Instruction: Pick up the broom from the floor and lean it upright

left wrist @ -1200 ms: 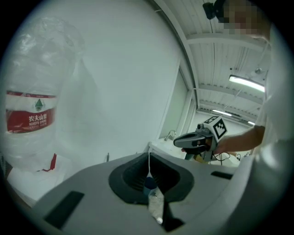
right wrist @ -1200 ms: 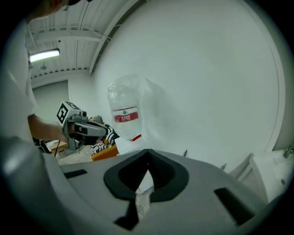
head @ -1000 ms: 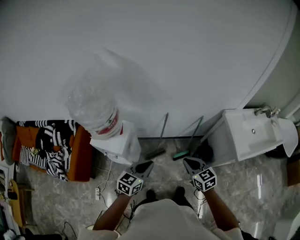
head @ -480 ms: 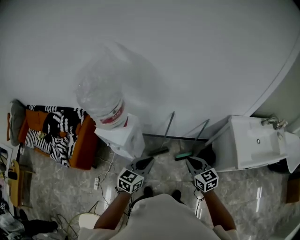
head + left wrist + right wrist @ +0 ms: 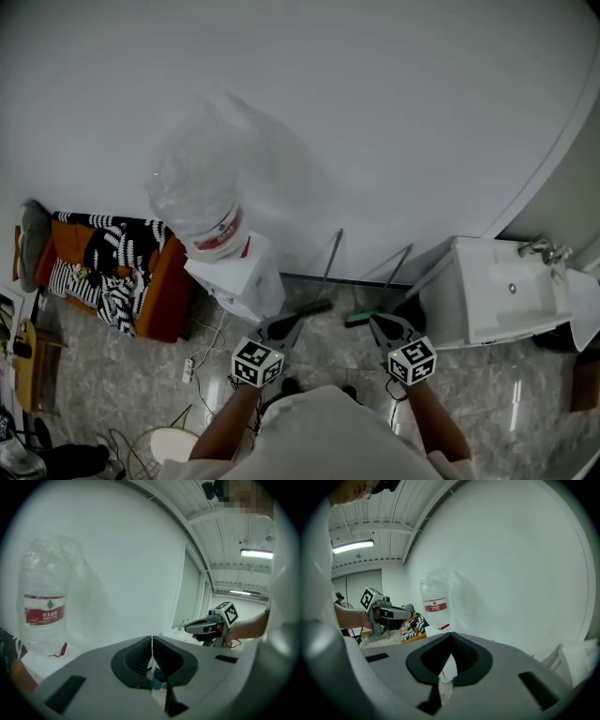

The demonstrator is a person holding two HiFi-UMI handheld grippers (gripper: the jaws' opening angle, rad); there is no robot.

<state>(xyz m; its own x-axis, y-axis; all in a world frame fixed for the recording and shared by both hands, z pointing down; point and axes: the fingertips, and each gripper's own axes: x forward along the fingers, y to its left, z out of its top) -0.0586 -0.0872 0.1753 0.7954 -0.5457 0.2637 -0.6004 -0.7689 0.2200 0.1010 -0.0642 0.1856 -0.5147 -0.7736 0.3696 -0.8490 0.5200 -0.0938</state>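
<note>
No real change over the last second: slim dark-headed, grey-handled broom (image 5: pixel 326 277) stays leaning upright on the white wall (image 5: pixel 375 112), beside a green-headed brush (image 5: pixel 382 292). Left gripper (image 5: pixel 292 323) and right gripper (image 5: pixel 377 322) have jaws closed, nothing held. Task looks done.

The floor (image 5: pixel 525 403) is polished, mottled grey stone, glossy with reflections. The wall (image 5: pixel 375 112) is smooth, matt white. The bottle (image 5: pixel 192 197) is clear, crinkled plastic. The sink (image 5: pixel 487 300) is glossy white. The left claw (image 5: pixel 152 644) and right claw (image 5: pixel 451 651) are matt grey plastic.
</note>
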